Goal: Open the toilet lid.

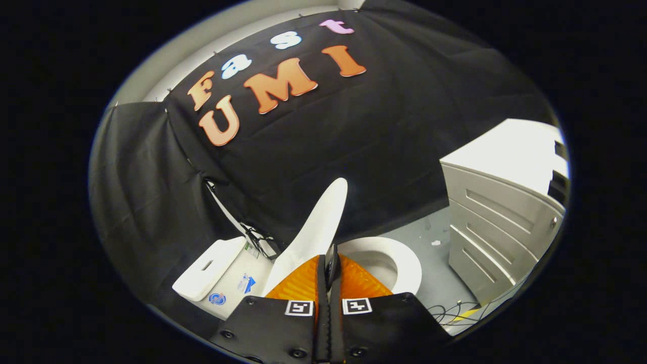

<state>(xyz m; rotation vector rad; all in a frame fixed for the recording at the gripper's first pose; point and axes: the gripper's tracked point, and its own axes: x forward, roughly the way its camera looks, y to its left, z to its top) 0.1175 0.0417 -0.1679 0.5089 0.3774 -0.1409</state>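
The white toilet lid (316, 227) stands raised and tilted, seen nearly edge-on, rising from just ahead of my fingertips toward the black cloth wall. Its lower part is hidden behind my fingers. To the right of it, the white seat ring (407, 265) lies flat around the open bowl. My gripper (329, 265) is shut, its two fingers pressed together with only a thin seam between them. The tips sit right beside the lid's lower edge, and nothing is visibly clamped between them.
The toilet's white tank (210, 275) with stickers sits to the left of the lid, against the cloth wall. A white drawer cabinet (500, 217) stands to the right of the bowl on the grey floor (429, 227). Loose cables (455, 311) lie by the cabinet's base.
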